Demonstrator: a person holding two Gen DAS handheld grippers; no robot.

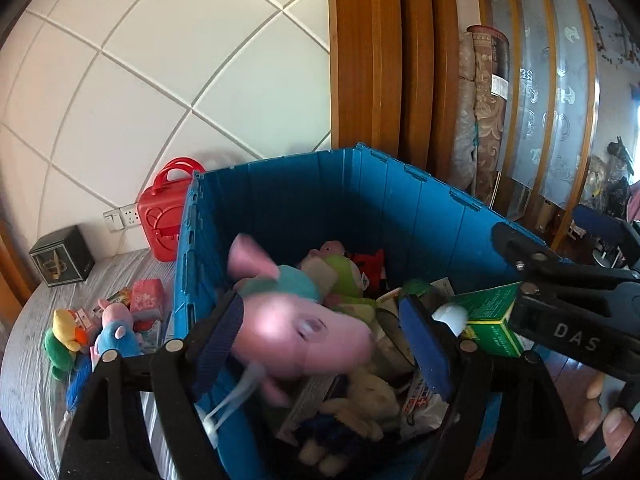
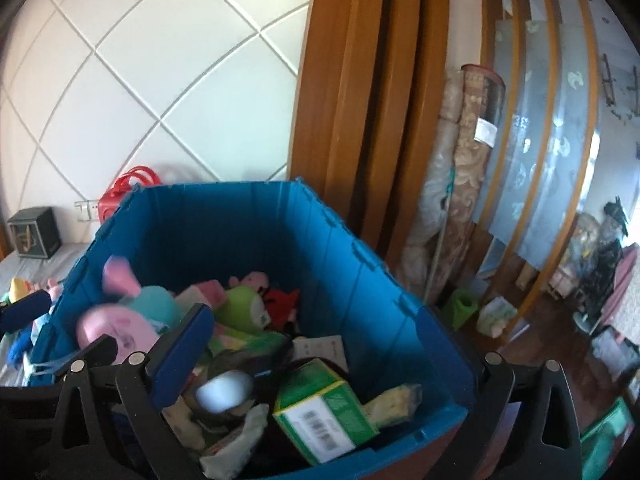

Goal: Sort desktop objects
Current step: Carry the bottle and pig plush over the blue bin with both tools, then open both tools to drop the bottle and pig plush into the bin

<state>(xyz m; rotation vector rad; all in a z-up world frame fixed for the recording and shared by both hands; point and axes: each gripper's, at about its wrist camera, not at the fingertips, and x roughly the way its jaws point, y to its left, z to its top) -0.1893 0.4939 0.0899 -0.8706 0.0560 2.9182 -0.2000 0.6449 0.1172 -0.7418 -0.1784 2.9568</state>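
Observation:
A big blue crate [image 1: 320, 200] [image 2: 240, 232] holds several plush toys and packets. My left gripper [image 1: 320, 340] hangs over its near left corner, jaws wide apart. A pink pig plush [image 1: 300, 336] [image 2: 116, 332] shows blurred between the blue pads [image 1: 222, 328], loose over the pile. My right gripper [image 2: 312, 348] [image 1: 552, 232] stands open over the crate's near right side. Below it a green box [image 2: 320, 412] [image 1: 488, 320] lies on the pile, and a blurred white object [image 2: 224, 392] [image 1: 450, 316] lies beside it. The left gripper [image 2: 60, 328] appears at the left edge of the right wrist view.
Left of the crate, a grey striped table [image 1: 32, 380] carries a yellow and green plush [image 1: 64, 340], a small blue pig plush [image 1: 116, 324], a pink box [image 1: 148, 300], a red case [image 1: 164, 216] and a dark cube [image 1: 62, 256]. Rolled carpets [image 2: 460, 180] lean by a wooden doorframe.

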